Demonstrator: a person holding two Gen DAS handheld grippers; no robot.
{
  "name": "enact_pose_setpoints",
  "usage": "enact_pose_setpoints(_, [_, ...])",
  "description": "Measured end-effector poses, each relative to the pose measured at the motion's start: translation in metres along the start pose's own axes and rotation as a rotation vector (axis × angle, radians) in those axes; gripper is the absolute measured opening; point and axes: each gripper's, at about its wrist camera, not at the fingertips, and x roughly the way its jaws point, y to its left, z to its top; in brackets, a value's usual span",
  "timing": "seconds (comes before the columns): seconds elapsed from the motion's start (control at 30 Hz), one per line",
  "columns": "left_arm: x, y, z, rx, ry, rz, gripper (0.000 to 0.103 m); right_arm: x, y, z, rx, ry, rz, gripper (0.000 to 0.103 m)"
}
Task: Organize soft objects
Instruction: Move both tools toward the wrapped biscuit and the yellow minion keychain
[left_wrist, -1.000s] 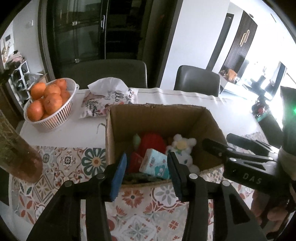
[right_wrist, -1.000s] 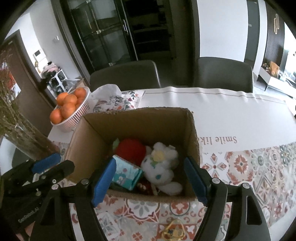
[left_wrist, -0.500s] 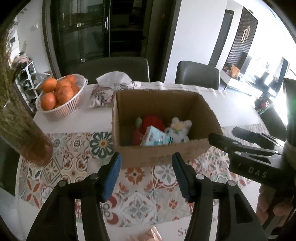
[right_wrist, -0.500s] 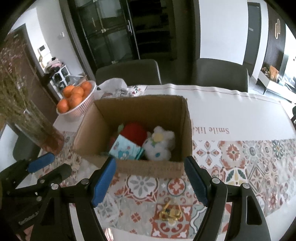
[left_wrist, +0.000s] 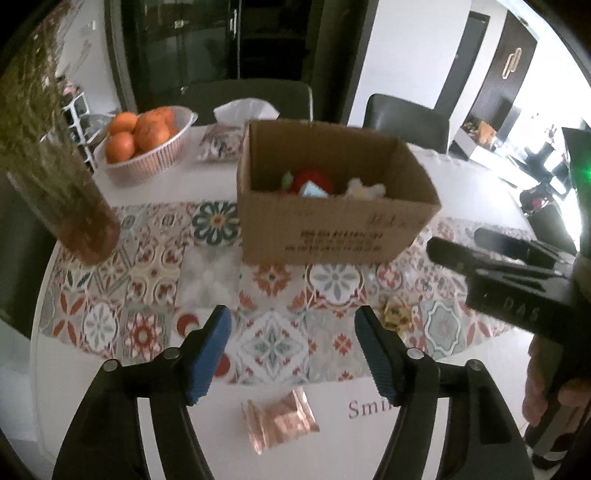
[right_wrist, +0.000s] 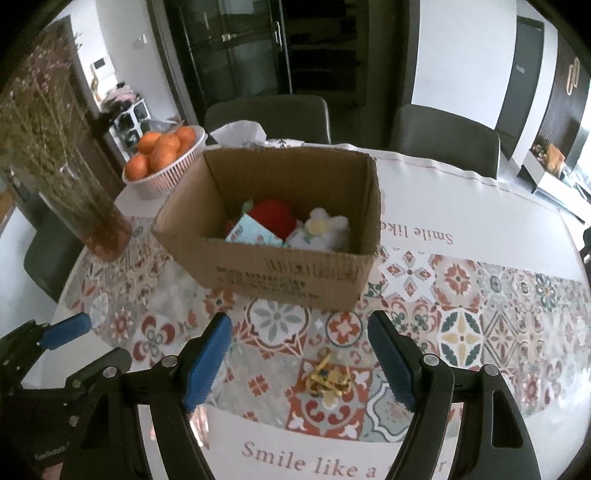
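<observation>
Plush toys sit in cardboard box (right_wrist: 280, 273), so sorting looks nearly done. Left gripper (left_wrist: 291, 350) jaws opening, empty; right gripper (right_wrist: 299, 358) open, empty, above yellow toy (right_wrist: 328, 380)

- The box (right_wrist: 280, 273) is brown cardboard, matt and a bit rough.
- The flower toy (right_wrist: 325, 230) is soft white fluff.
- The basket (left_wrist: 155, 155) is shiny plastic.
- The wrapper (left_wrist: 280, 421) is shiny, crinkly foil.
- The tablecloth (right_wrist: 480, 332) looks smooth.
</observation>
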Motion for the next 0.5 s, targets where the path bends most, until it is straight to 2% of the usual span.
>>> enact_pose_setpoints(0.27, [0.004,-0.007,-0.036,-0.034,0.083,0.026,0.074,0.010,-0.003,-0.020,-0.038,0.058,0.000,0.077])
enact_pose_setpoints(0.37, [0.006,-0.008,-0.047,-0.042,0.110,0.048,0.080,0.019,-0.005,-0.027,-0.040,0.097,0.008,0.077])
enact_pose_setpoints(0.5, [0.013,-0.006,-0.059,-0.082,0.162,0.053,0.081,0.034,-0.005,-0.037,-0.054,0.154,0.018,0.077])
